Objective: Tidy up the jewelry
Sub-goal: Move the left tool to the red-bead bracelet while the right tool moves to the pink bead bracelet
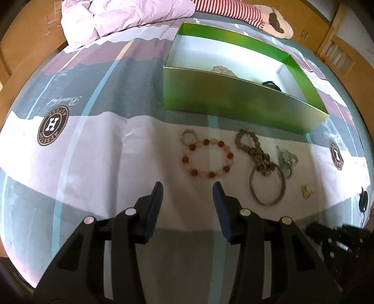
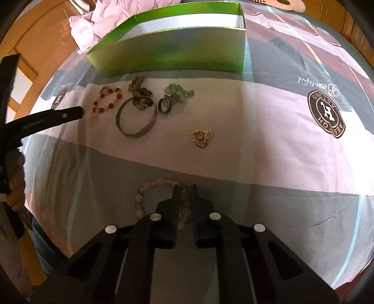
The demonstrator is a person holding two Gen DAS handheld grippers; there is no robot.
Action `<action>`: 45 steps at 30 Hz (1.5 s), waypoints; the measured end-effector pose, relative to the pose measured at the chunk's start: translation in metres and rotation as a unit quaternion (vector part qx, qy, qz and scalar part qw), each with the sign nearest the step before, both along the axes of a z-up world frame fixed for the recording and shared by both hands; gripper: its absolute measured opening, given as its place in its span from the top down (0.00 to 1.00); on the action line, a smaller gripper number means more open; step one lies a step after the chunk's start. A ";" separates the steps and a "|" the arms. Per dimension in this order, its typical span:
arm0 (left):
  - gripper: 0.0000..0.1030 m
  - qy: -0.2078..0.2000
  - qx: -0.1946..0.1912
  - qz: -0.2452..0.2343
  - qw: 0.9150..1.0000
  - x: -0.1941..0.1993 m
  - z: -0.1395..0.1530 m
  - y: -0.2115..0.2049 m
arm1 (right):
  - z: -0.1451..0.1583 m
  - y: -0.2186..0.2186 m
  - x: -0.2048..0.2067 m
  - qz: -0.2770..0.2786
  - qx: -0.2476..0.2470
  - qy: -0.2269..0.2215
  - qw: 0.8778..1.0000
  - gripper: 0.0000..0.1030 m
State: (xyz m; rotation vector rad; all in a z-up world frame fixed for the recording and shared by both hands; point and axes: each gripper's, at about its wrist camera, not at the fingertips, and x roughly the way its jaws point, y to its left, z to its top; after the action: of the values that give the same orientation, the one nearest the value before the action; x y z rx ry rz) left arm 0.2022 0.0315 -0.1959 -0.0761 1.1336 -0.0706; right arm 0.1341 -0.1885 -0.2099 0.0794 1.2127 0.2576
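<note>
Jewelry lies on a bedsheet before an open green box (image 1: 233,103). My left gripper (image 1: 188,187) is open, just short of a red and orange bead bracelet (image 1: 206,157). Beside it lie a small beaded ring (image 1: 188,136), a brown bead string (image 1: 253,149), a metal bangle (image 1: 267,184), a green stone piece (image 1: 286,159) and a small gold brooch (image 1: 307,190). My right gripper (image 2: 184,186) is shut on a pale pink bead bracelet (image 2: 149,189), low over the sheet. The box (image 2: 173,55), bangle (image 2: 136,119) and brooch (image 2: 201,136) show ahead of it.
The box holds a pale lump (image 1: 223,70) and a dark object (image 1: 271,84). A pink duvet (image 1: 121,18) is bunched at the back left and a plush toy (image 1: 275,23) lies behind the box. The left gripper's arm (image 2: 46,118) reaches in from the left in the right wrist view.
</note>
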 end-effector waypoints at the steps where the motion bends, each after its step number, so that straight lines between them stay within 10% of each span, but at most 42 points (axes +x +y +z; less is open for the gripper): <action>1: 0.57 0.002 0.002 0.003 1.000 0.005 -0.002 0.000 | 0.001 0.000 0.001 -0.005 0.000 -0.001 1.000 0.89; 7: 0.57 0.028 0.016 0.017 0.999 0.036 -0.021 -0.001 | 0.004 -0.005 -0.002 -0.016 -0.012 -0.007 1.000 0.77; 16: 0.92 0.030 0.040 -0.001 0.999 0.028 -0.024 0.004 | 0.001 -0.013 -0.001 -0.021 -0.005 -0.004 1.000 0.77; 25: 0.92 0.037 0.037 -0.043 0.998 -0.033 -0.011 0.016 | 0.005 -0.012 -0.005 -0.017 -0.006 -0.004 1.000 0.77; 30: 0.82 0.009 0.053 -0.036 0.998 -0.030 0.001 0.014 | 0.011 -0.010 -0.007 -0.010 -0.022 -0.016 1.000 0.60; 45: 0.64 0.019 0.064 -0.041 0.997 -0.033 -0.017 0.011 | 0.000 0.008 -0.012 0.010 -0.083 -0.027 0.996 0.60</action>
State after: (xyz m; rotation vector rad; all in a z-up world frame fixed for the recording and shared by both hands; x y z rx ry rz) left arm 0.1697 0.0427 -0.2126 0.0833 1.1769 -0.0707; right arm 0.1225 -0.1803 -0.2097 -0.0835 1.1764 0.1734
